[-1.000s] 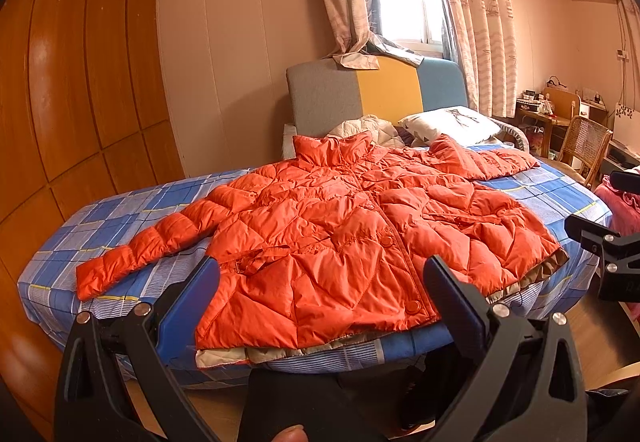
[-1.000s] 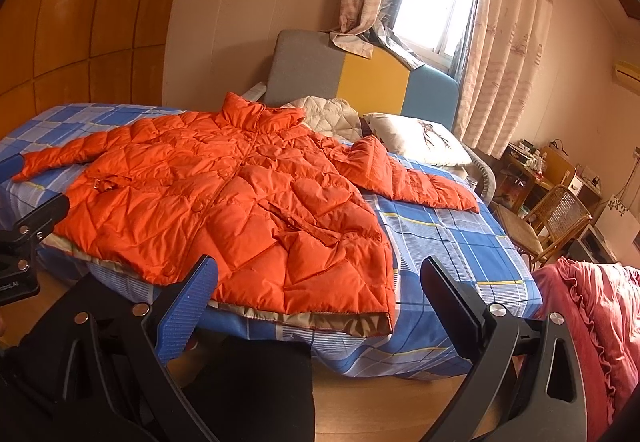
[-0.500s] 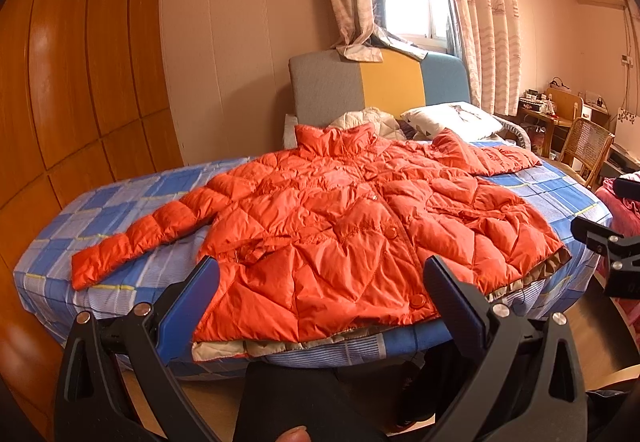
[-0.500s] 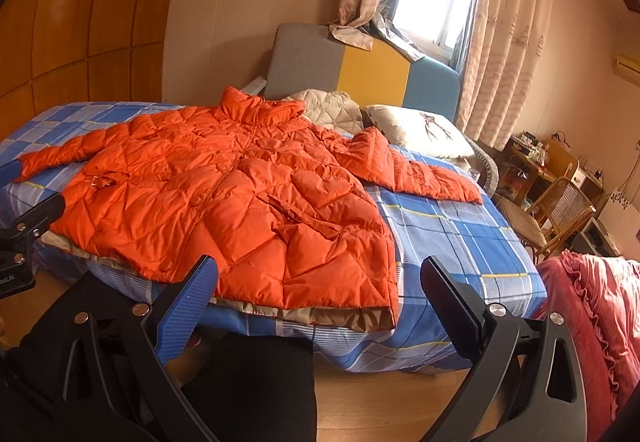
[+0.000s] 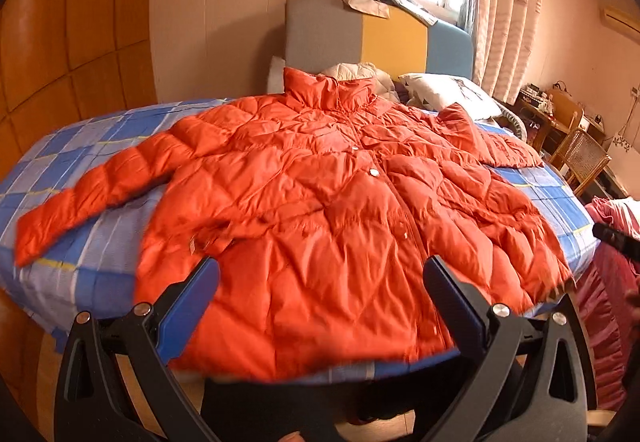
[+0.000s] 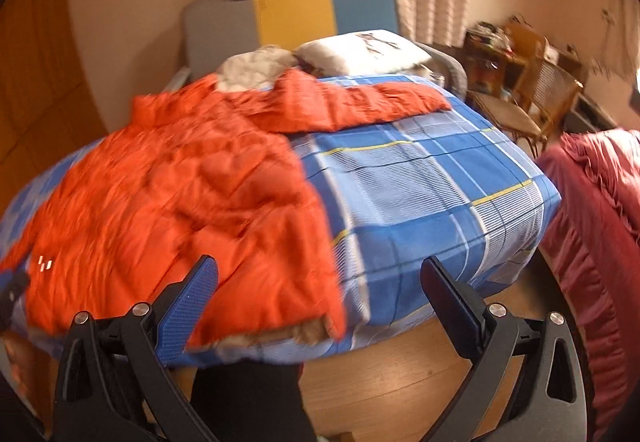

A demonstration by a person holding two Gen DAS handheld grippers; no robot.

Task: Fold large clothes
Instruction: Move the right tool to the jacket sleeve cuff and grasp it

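Orange jacket (image 5: pixel 320 210) lay spread flat on the bed (image 6: pixel 432 194), ahead of both grippers; left gripper (image 5: pixel 320 278) and right gripper (image 6: pixel 318 274) were spread wide, grasping nothing.

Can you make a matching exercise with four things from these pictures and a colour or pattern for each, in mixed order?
Things:
1. puffy jacket
2. bed sheet
3. pillow
4. ruffled cover

Colours:
a. blue checked
b. dark pink
c. orange
d. white with a dark print

Pairs: 1-c, 2-a, 3-d, 4-b
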